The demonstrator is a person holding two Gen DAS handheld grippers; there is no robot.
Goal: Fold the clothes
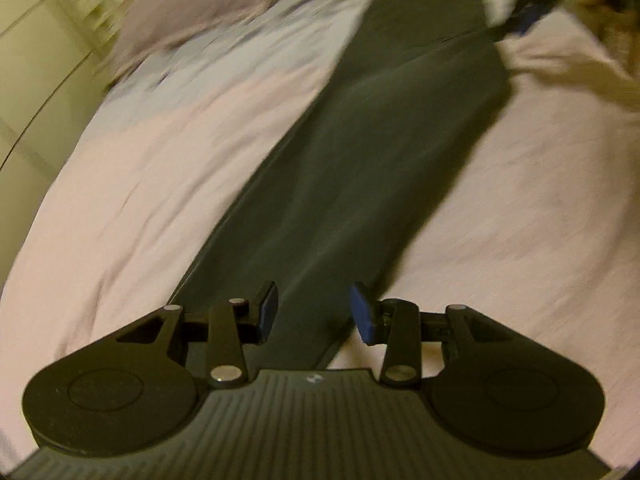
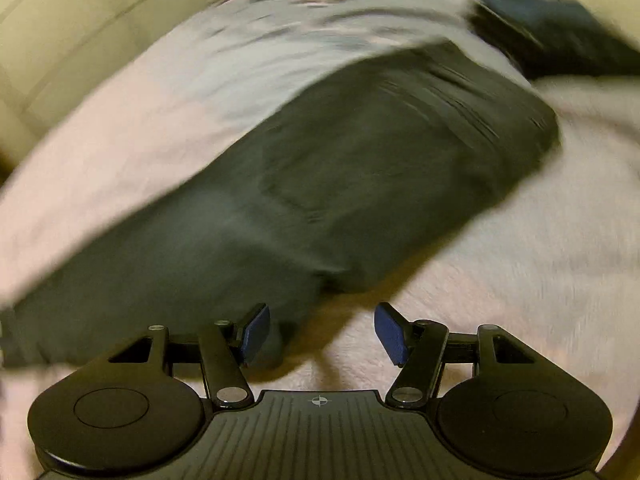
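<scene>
Pale pink bedsheet (image 1: 132,184) fills most of both views, blurry, with a cream wall (image 1: 36,60) at the left edge and a pinkish pillow (image 1: 192,4) at the far end. A patterned grey-white cloth (image 2: 256,56) lies across the sheet near the pillow. Dark clothing heap (image 2: 560,24) sits at the far right, details smeared.

Dark grey trousers (image 1: 372,152) lie flat on the sheet, folded lengthwise into one long strip. In the left wrist view the long axis runs away from the camera, near end under the gripper, far end up toward the pillow side. In the right wrist view the wide seat end (image 2: 420,148), with a pocket outline showing, lies diagonally, upper right down to lower left.

Left gripper (image 1: 316,312) tilts down over the narrow end of the trousers, blue pads (image 1: 267,312) apart; fabric lies below the gap and no pinch is visible. Right gripper (image 2: 322,334) also tilts down, at the lower edge of the seat end, jaws wider apart; left pad (image 2: 256,334) is over dark cloth, right pad (image 2: 390,334) over bare sheet. Nothing clamped. A second dark gripper shape (image 1: 532,4) shows far right in the left wrist view, too blurred to read.
</scene>
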